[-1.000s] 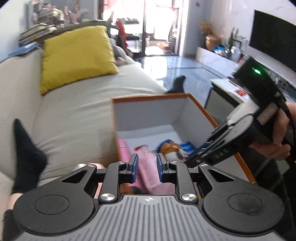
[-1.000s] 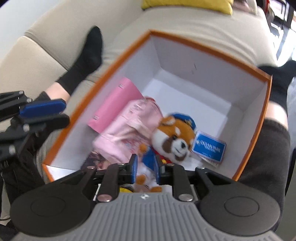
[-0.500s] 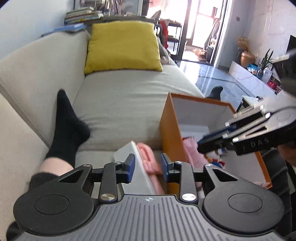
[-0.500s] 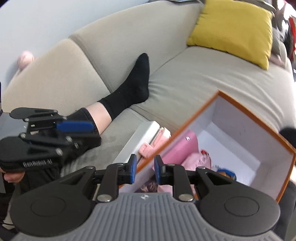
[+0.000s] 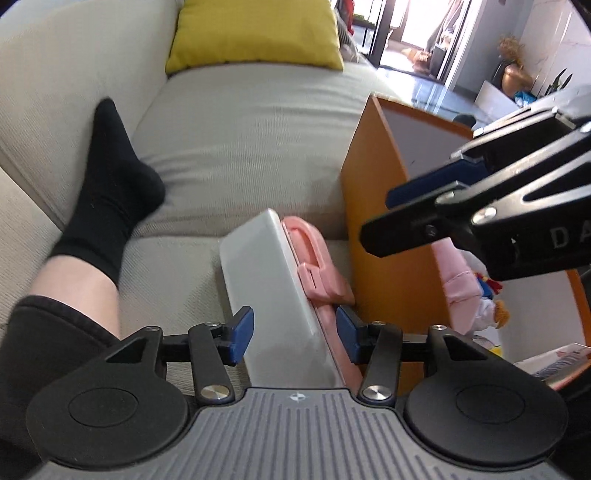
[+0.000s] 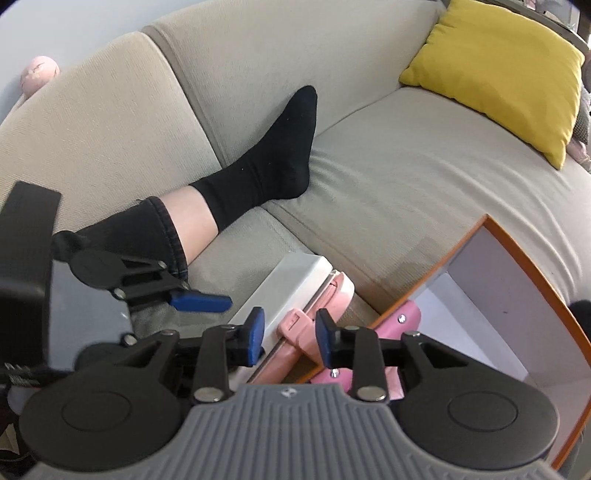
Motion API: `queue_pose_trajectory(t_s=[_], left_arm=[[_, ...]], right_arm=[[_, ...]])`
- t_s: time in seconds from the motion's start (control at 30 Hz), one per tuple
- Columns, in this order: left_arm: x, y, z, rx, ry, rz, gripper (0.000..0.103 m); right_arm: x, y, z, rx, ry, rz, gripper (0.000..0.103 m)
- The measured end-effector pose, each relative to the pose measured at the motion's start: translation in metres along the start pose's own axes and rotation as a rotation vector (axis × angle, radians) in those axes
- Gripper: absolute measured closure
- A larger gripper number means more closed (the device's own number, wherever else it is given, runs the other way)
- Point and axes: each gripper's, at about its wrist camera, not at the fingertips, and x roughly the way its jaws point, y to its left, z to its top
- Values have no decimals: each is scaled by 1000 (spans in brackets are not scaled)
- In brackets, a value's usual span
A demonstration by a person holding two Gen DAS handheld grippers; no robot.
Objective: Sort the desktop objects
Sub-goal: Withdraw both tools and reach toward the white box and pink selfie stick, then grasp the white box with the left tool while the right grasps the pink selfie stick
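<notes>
Left gripper (image 5: 294, 334) jaws wide, straddling white case (image 5: 271, 291) beside orange box (image 5: 384, 236).

both views bright, lit by daylight. in the left wrist view the sunlit glass doorway (image 5: 417, 33) is blown out, with glare on the glossy dark floor (image 5: 439, 99). strong fisheye bending and dark corners at the edges. the white and pink latched plastic case (image 5: 280, 280) is slightly motion-blurred. soft shadows fall on the beige fabric sofa (image 6: 406, 155) beside the black sock (image 6: 273, 162).
</notes>
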Motion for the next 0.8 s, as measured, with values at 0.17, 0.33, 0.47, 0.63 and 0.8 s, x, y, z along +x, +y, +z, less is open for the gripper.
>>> queue_pose_trajectory(t_s=[0.17,0.33,0.47,0.63,0.8], left_arm=[[22,-1,-4,-55,38,33,45],[25,-4,-12,-66,18,70,40],[15,5,-8,-82,13,21,54],[0,22,-9,-102,-1,-1,69],[-10,40,-13,-133,-4,25,69]], right_arm=[[17,-6,4,3,8,10,67],[31,-7,3,-14,27,1,66],[34,-5,4,-22,33,4,66],[39,1,6,-52,47,-4,69],[47,9,9,-87,68,2,85]])
